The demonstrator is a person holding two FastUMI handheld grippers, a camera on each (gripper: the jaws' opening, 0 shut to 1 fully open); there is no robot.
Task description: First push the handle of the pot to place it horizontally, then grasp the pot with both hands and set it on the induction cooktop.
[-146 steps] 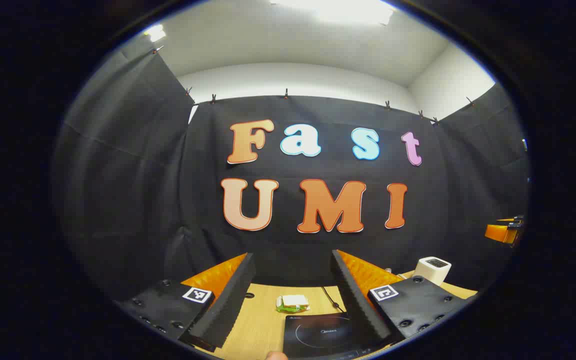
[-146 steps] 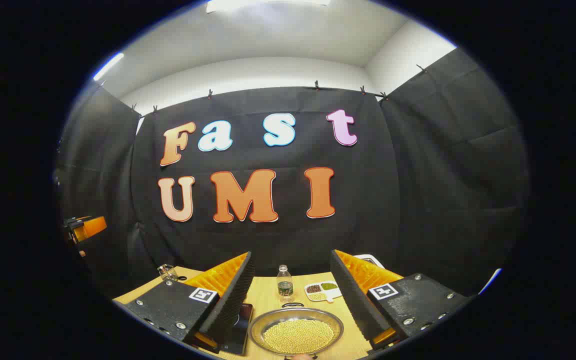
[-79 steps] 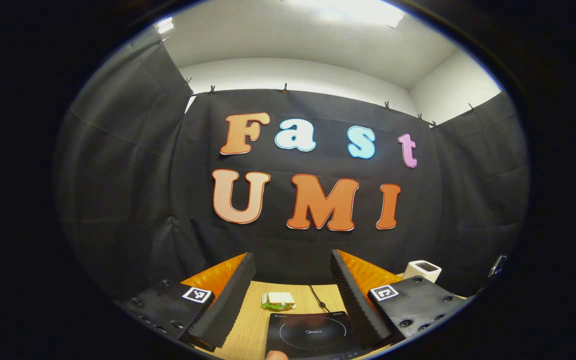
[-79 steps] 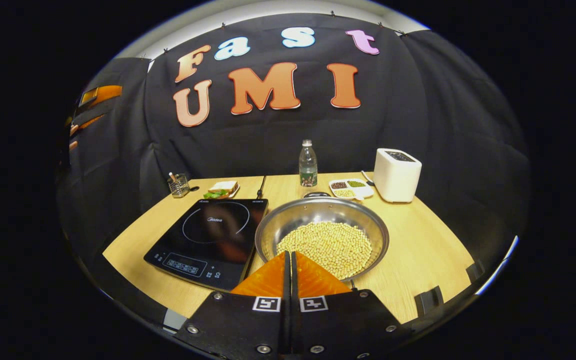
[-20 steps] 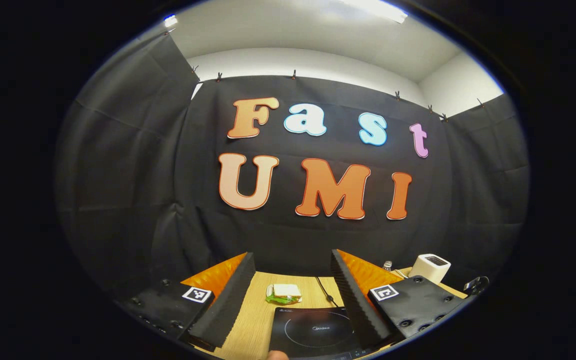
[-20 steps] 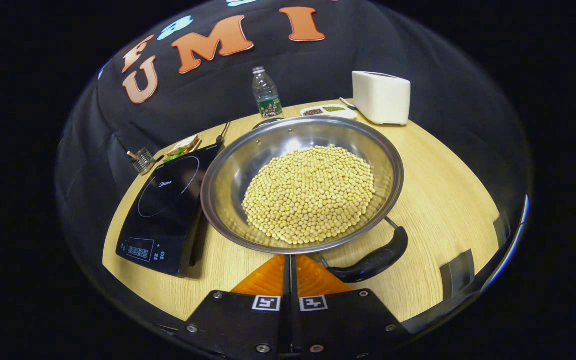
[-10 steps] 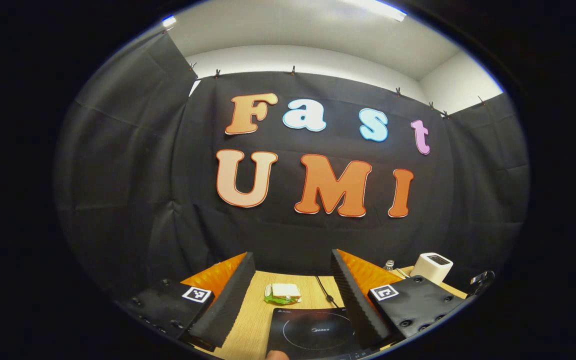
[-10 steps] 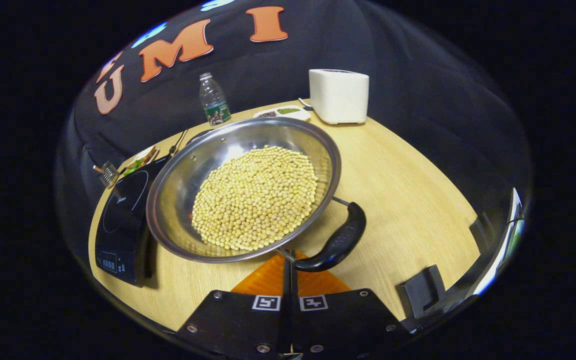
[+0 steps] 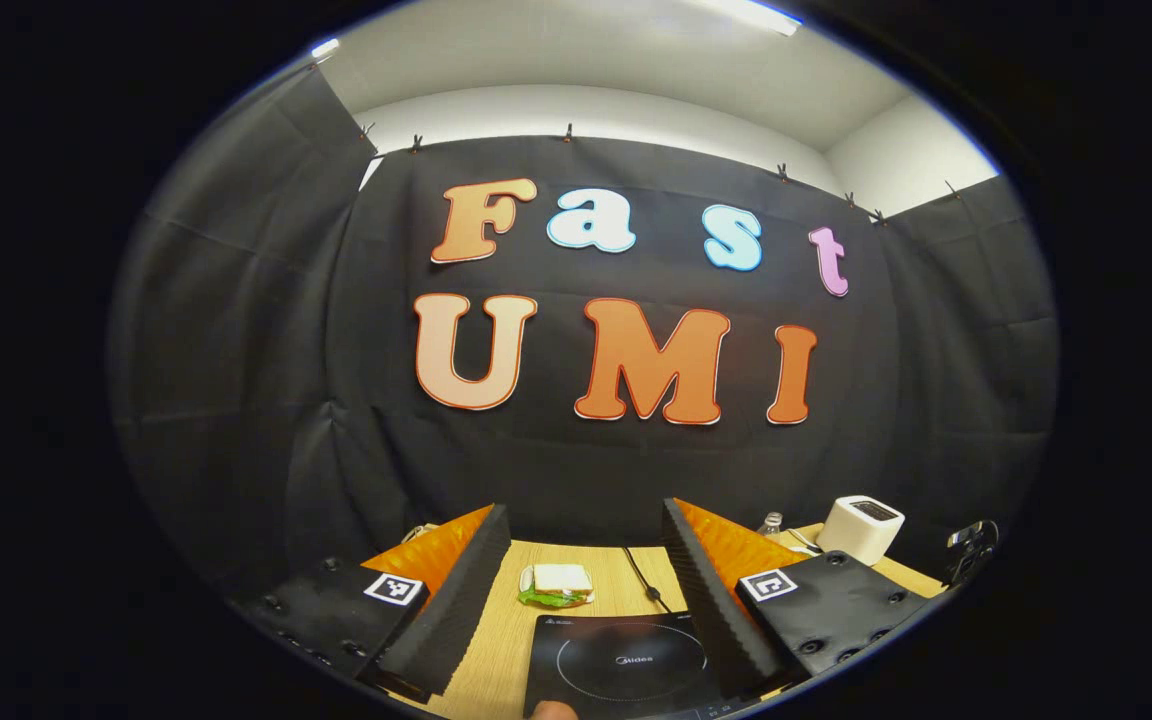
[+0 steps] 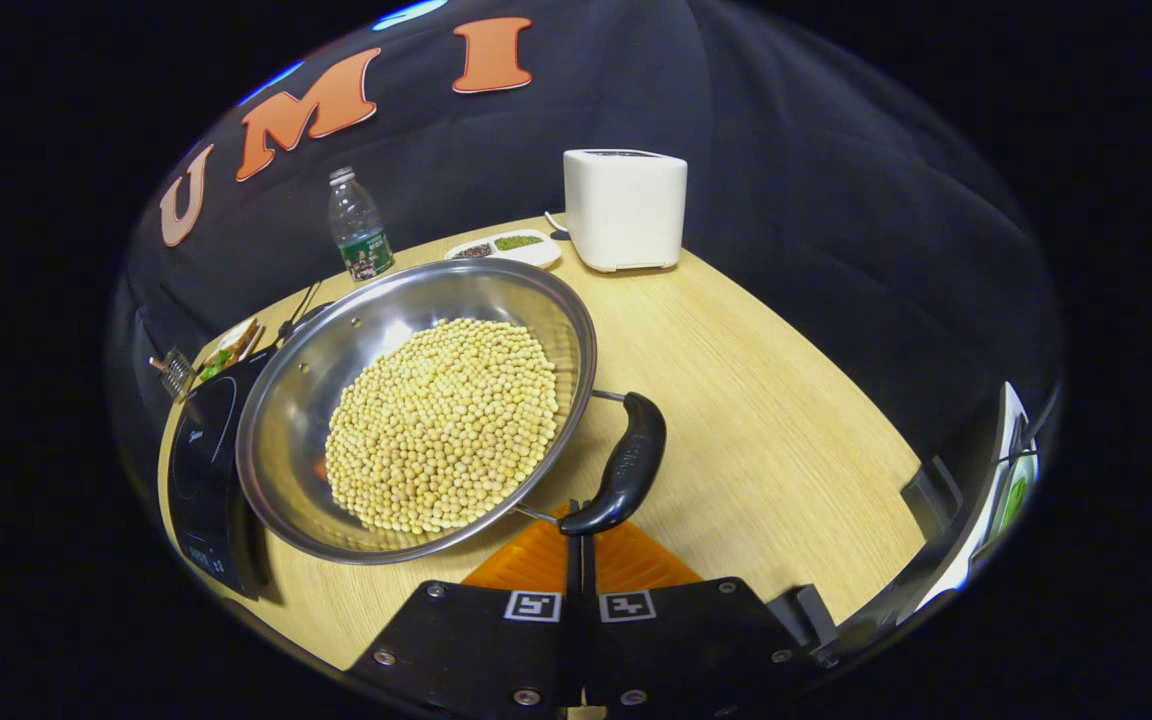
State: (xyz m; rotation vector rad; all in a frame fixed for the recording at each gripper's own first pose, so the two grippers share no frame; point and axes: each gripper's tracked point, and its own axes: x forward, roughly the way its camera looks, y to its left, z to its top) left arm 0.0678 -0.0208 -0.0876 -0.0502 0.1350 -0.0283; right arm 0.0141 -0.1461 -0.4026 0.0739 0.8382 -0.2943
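The pot [image 10: 416,410] has turned, its handle [image 10: 624,466] now right, touching the closed right gripper [image 10: 576,530], while the left gripper [image 9: 586,560] hangs open above the cooktop [image 9: 616,665].

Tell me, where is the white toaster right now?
In the right gripper view, the white toaster stands at the far edge of the table, beside the small dish of beans and behind the pot.
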